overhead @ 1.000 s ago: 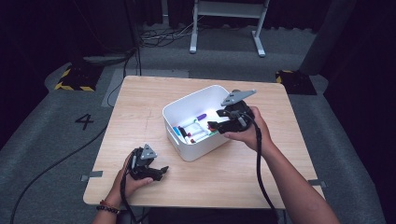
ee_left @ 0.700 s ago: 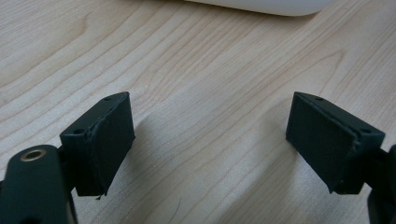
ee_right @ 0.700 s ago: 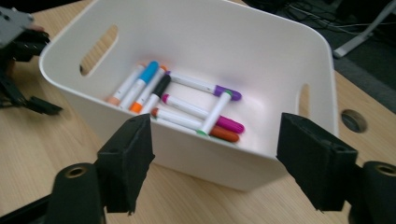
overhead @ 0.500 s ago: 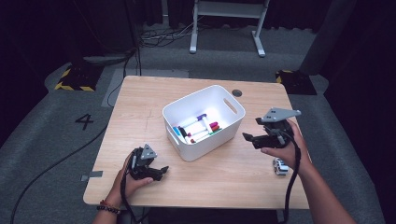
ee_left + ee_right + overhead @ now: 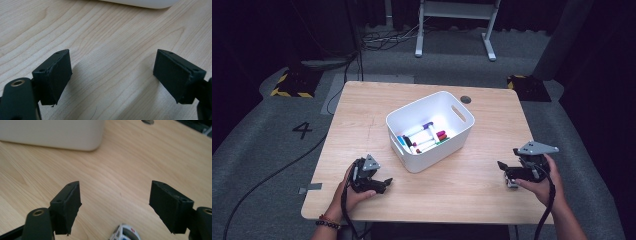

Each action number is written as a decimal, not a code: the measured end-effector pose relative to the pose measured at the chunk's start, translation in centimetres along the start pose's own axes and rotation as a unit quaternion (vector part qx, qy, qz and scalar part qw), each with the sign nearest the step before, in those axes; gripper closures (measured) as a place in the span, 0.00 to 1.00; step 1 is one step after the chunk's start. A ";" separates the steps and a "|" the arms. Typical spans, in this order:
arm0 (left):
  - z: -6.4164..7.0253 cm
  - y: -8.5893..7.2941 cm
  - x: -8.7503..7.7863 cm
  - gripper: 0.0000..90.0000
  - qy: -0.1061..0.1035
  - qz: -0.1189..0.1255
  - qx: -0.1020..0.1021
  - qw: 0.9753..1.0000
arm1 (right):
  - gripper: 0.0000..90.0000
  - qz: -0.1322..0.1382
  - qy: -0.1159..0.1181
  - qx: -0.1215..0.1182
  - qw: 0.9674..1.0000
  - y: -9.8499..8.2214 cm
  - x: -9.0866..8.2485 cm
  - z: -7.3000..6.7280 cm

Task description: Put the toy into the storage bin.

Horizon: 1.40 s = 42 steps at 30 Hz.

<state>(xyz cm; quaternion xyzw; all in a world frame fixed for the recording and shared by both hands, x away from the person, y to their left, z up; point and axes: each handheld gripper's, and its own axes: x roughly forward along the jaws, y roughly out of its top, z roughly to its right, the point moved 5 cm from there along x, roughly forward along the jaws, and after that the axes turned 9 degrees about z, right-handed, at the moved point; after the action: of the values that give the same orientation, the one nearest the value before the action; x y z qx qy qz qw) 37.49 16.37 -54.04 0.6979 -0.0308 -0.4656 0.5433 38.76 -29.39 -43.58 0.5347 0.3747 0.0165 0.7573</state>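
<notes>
Right gripper (image 5: 507, 172) sits low over the table (image 5: 472, 192) at about four o'clock from the white bin (image 5: 430, 129), well apart from it, held in the person's right hand (image 5: 542, 182). Its jaws have just been opening and now stand spread wide, with nothing pressed between them. In the right gripper view the two black pads (image 5: 68, 205) are far apart over bare wood, and a small white toy car (image 5: 123, 234) peeks in at six o'clock, just under the gap between the jaws and close to the gripper's body. The pads aren't touching it. From the high view that toy car (image 5: 511, 183) lies on the table right below the gripper's nose, near the right edge of the tabletop.

Over at the bin's seven o'clock, the left gripper (image 5: 382, 184) rests on the table in the left hand (image 5: 349, 192), pointing toward three o'clock. Its jaws are spread as well: the left gripper view shows both pads (image 5: 56, 75) wide apart with plain wood grain between them, and the rounded bottom edge of the bin (image 5: 140, 3) at twelve o'clock, some way ahead.

Inside the bin, a cluster of markers (image 5: 424, 137) lies on the floor in a loose heap, with blue, purple, red and green caps showing. A dark round grommet (image 5: 466, 99) sits in the tabletop at the bin's one o'clock.
</notes>
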 end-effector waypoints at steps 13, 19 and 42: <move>0.0 0.0 0.0 0.17 0.000 0.001 0.000 1.000 | 0.28 -0.068 -0.042 0.047 0.996 -8.1 2.0 1.6; 0.0 0.0 0.0 0.17 0.001 0.002 0.000 1.000 | 0.27 -0.065 -0.045 0.080 0.994 -9.6 2.5 1.8; 0.0 0.0 0.0 0.17 0.001 0.002 0.001 1.000 | 0.37 -0.024 -0.021 0.093 0.995 -10.8 1.8 1.8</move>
<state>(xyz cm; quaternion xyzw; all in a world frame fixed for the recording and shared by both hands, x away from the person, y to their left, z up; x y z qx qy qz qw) 37.49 16.34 -54.06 0.6986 -0.0318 -0.4640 0.5437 37.09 -34.67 -53.19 0.5937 0.3715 -0.0480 0.7122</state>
